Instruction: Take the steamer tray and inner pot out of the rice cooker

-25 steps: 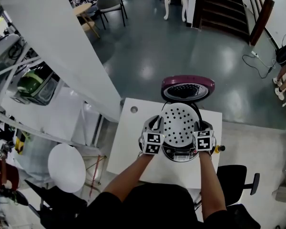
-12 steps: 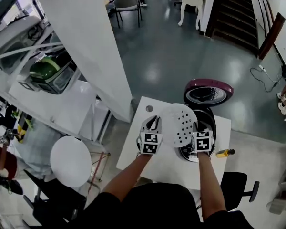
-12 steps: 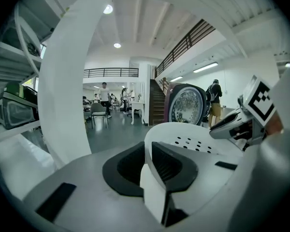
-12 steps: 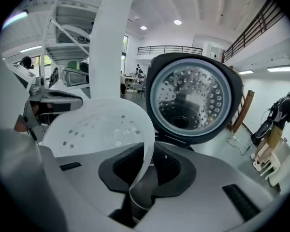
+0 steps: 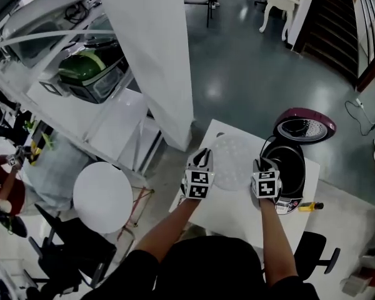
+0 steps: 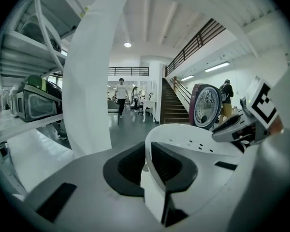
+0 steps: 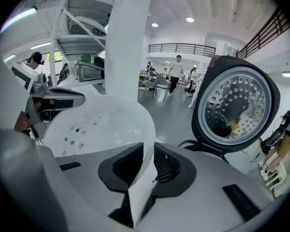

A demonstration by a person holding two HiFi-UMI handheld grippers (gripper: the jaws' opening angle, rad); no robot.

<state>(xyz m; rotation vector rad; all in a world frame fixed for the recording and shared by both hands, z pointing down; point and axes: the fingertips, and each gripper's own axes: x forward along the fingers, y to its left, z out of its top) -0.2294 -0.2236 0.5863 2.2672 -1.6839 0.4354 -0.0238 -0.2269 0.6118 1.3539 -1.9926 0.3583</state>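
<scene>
Swung left off black rice cooker [image 5: 289, 170]: white perforated steamer tray [image 5: 232, 161], rim pinched by left hand-held gripper [image 5: 204, 157], just tightened, and right hand-held gripper [image 5: 260, 165]; inner pot still to fetch.

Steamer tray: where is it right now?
Head view, centre: the steamer tray is pinched by its rim between left gripper and right gripper, over the white table, just left of the open rice cooker.

small white table [image 5: 234, 210] with an open rice cooker [image 5: 300, 180] and a yellow-handled tool [image 5: 309, 207] on it
</scene>
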